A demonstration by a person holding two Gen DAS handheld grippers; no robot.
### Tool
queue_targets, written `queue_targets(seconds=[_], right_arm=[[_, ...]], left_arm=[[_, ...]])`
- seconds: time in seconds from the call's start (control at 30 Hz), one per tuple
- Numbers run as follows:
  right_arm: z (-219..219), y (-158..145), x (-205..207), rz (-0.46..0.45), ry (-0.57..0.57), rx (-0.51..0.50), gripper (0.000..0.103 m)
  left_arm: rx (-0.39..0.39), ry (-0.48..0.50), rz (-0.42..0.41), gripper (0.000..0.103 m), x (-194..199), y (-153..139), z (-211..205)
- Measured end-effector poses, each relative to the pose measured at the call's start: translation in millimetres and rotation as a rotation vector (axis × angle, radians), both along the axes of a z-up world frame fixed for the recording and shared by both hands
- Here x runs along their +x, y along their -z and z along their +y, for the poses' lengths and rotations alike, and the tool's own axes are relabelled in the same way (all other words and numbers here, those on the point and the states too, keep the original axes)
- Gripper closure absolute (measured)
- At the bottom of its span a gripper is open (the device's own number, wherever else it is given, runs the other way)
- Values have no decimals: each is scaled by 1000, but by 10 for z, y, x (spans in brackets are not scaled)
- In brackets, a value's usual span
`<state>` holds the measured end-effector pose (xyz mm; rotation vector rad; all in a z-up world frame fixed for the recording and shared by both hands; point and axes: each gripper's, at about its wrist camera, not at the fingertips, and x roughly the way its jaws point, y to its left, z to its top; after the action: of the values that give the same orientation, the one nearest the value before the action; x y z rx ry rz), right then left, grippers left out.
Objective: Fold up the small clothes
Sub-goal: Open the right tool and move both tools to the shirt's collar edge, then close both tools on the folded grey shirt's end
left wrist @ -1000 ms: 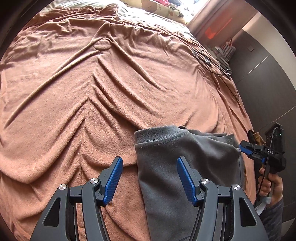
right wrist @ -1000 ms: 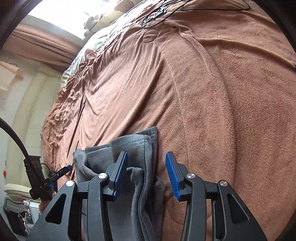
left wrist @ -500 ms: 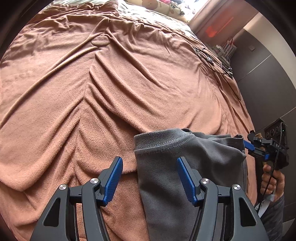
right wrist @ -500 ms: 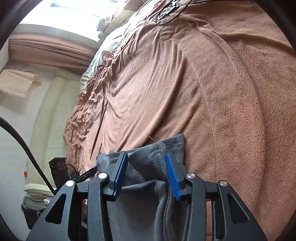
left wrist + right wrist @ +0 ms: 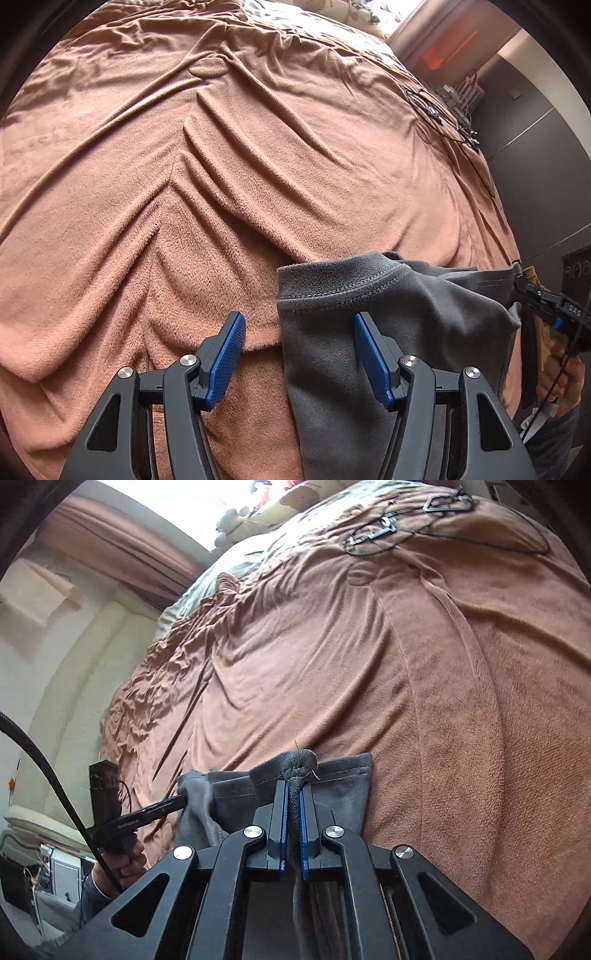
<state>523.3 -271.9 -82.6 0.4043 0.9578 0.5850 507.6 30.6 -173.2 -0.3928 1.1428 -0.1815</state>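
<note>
The right gripper (image 5: 293,805), earlier spread, now pinches the soft grey fleece garment's (image 5: 399,317) hem; the left gripper's (image 5: 299,350) jaws stay spread astride its edge.

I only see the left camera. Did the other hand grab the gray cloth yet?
Observer: Yes. The right gripper is shut on a bunched edge of the gray cloth.
Operator: Is my gripper holding it too?
Observer: No. From the right camera, the left gripper only reaches the cloth's far corner, fingers apart.
Operator: What's far across the bed?
Observer: A window with a brown curtain, beyond the brown blanket.
</note>
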Motion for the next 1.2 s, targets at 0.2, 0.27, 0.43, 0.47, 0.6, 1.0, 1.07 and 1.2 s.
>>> queue_targets(seconds=[0.2,0.27,0.43,0.47,0.6,1.0,1.07,1.2], right_arm=[[-76,-209,-392,-161,-133,107,102],[-191,-192,-460,-187,-160,157,102],[-375,8,-374,-169,-103,135,102],[-394,91,-297,-136,-58,87,101],[-550,422,-66,-6,91,-21,97],[-306,513,-177,51,-34,-126,45],[-220,564,-61,92,-53,-134,45],[-204,693,59,136,-58,-123,45]], left_arm=[[6,-20,7,40,-6,59,7],[10,-18,6,40,-8,58,10],[9,-15,4,40,-23,31,25],[10,-13,3,40,-34,18,24],[20,2,1,40,-59,-9,0],[-54,3,8,40,-155,-20,16],[-75,6,12,40,-189,-12,14],[-116,13,28,40,-271,0,7]])
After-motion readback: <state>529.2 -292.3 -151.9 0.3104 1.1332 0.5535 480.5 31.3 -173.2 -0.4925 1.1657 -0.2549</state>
